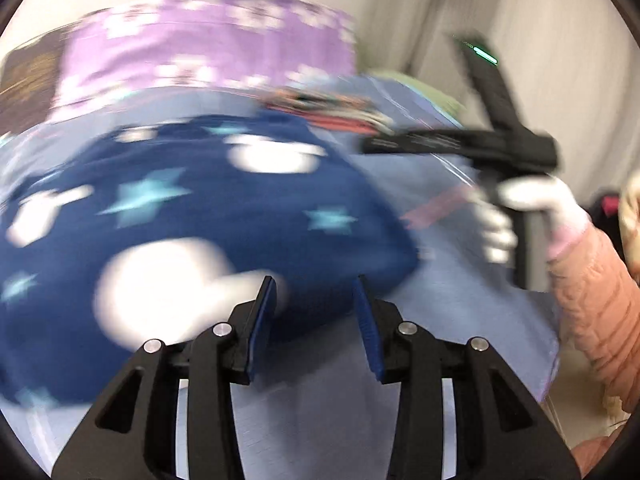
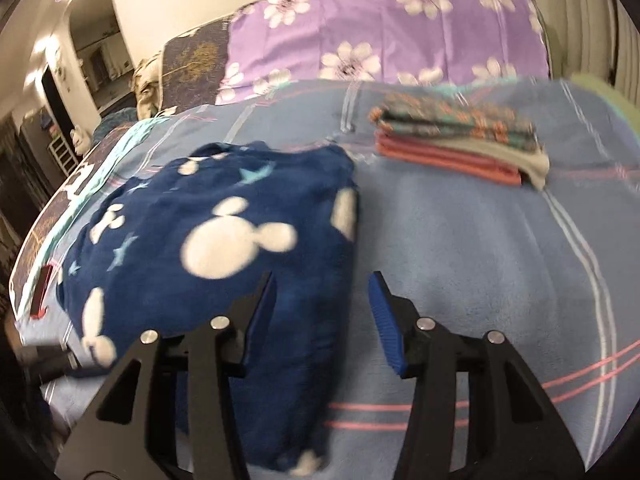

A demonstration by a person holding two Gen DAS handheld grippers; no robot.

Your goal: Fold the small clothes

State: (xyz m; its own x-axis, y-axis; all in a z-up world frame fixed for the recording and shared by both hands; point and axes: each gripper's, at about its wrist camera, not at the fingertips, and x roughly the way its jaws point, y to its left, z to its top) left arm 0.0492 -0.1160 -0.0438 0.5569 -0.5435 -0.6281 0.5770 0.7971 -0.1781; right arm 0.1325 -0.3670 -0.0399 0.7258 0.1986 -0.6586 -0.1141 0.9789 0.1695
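While a stack of folded clothes (image 2: 460, 144) is already seen at the far side of the bed (image 2: 480, 264), the navy star-printed garment (image 2: 224, 240) is laid beside it, apparently folded over but not yet stacked. The left claw (image 1: 315, 300) and the right claw (image 2: 322, 296) are held above its near edge, angled downward, jaws parted and nothing gripped. The right claw is carried by a white-gloved hand (image 1: 516, 216).
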